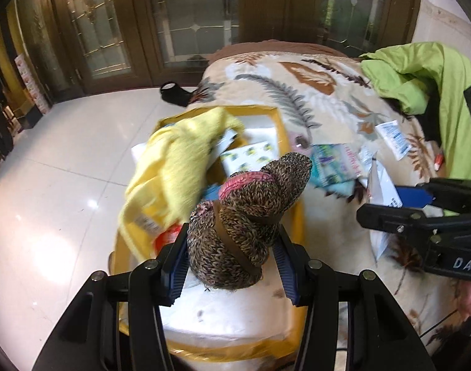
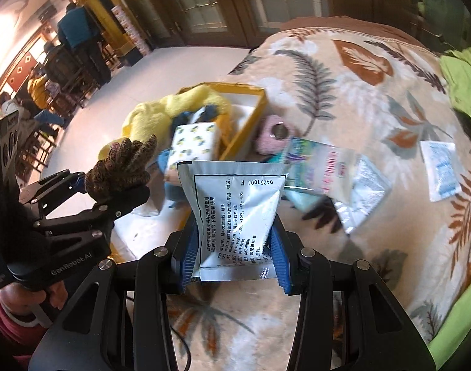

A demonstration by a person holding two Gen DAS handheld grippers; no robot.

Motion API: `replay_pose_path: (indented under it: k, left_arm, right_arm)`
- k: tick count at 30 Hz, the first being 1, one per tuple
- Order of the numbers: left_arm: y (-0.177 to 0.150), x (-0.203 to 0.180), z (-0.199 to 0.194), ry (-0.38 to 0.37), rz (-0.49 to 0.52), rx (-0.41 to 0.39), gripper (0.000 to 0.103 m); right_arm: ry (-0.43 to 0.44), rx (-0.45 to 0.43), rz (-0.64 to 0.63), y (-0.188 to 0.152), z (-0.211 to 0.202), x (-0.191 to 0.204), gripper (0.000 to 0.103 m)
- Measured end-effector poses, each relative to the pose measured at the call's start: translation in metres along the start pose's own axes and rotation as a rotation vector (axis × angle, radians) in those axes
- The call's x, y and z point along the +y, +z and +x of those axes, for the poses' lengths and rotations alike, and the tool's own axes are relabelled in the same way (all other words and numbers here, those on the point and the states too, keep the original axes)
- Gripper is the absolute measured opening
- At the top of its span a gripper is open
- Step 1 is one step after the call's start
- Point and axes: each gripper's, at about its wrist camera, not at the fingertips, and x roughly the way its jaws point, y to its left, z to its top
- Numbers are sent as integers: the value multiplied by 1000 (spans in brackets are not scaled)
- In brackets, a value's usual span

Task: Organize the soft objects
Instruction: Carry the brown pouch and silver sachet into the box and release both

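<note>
One knit glove point(image 1: 247, 219), one yellow box point(image 2: 250, 117), four sachets point(image 2: 238, 213).

Towel point(image 2: 161, 114) in box point(image 2: 250, 123) on blanket point(image 2: 374, 108)

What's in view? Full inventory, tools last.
knit glove: 1, brown-pink, in left tool
sachet: 1, white-silver, in right tool
box: 1, yellow, on the bed's edge
yellow cloth: 1, draped over box
tissue pack: 1, white, lemon print, in box
loose packets: several, white-silver, on blanket
blanket: 1, beige, leaf print
green garment: 1, on bed
left tool: shut on glove
right tool: shut on sachet
</note>
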Motion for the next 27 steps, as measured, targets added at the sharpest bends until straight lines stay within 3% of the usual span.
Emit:
replay_pose_path:
  k: [8, 16, 23, 27]
  left_arm:
    - [-16, 47, 12, 30, -110, 64, 51]
    - [-28, 57, 27, 16, -136, 111, 51]
    - [-35, 64, 37, 17, -145, 137, 53]
    - [-35, 68, 38, 23, -163, 139, 59]
  right_arm:
    - [34, 23, -52, 11, 19, 37, 42]
    - [41, 90, -134, 21, 53, 80, 42]
    - [29, 134, -124, 16, 84, 84, 42]
    - [40, 124, -100, 15, 87, 78, 49]
